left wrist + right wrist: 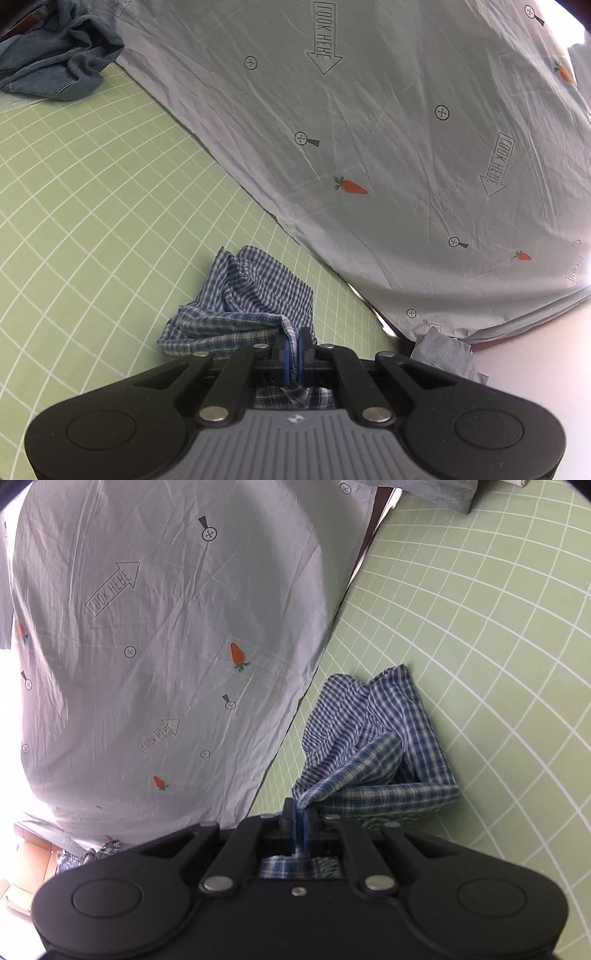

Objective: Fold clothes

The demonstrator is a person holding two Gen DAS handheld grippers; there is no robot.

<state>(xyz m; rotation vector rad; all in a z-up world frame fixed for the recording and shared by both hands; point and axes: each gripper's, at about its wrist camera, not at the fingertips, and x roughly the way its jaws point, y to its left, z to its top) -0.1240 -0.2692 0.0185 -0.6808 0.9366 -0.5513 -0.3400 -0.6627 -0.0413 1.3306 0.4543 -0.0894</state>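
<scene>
So both my grippers are clamped on the same thing right now. My left gripper (294,341) has its blue pads squeezed tight on a pinch of the blue plaid garment (243,306), with a bit of the cloth poking out behind the pads toward the camera. My right gripper (298,818) is doing the same, jaws clenched on another edge of the plaid garment (373,746), fabric fanning out from the pinch.

The garment itself sits bunched and rumpled on the green grid mat (92,206), just in front of my fingers, near the mat's edge where the pale carrot-print sheet (406,129) starts. From the right wrist view that sheet (147,627) fills the left side and the mat (480,627) the right.

Far off at the top left of the left wrist view there's a crumpled denim piece (55,62) lying on the mat, well apart from the plaid one.
</scene>
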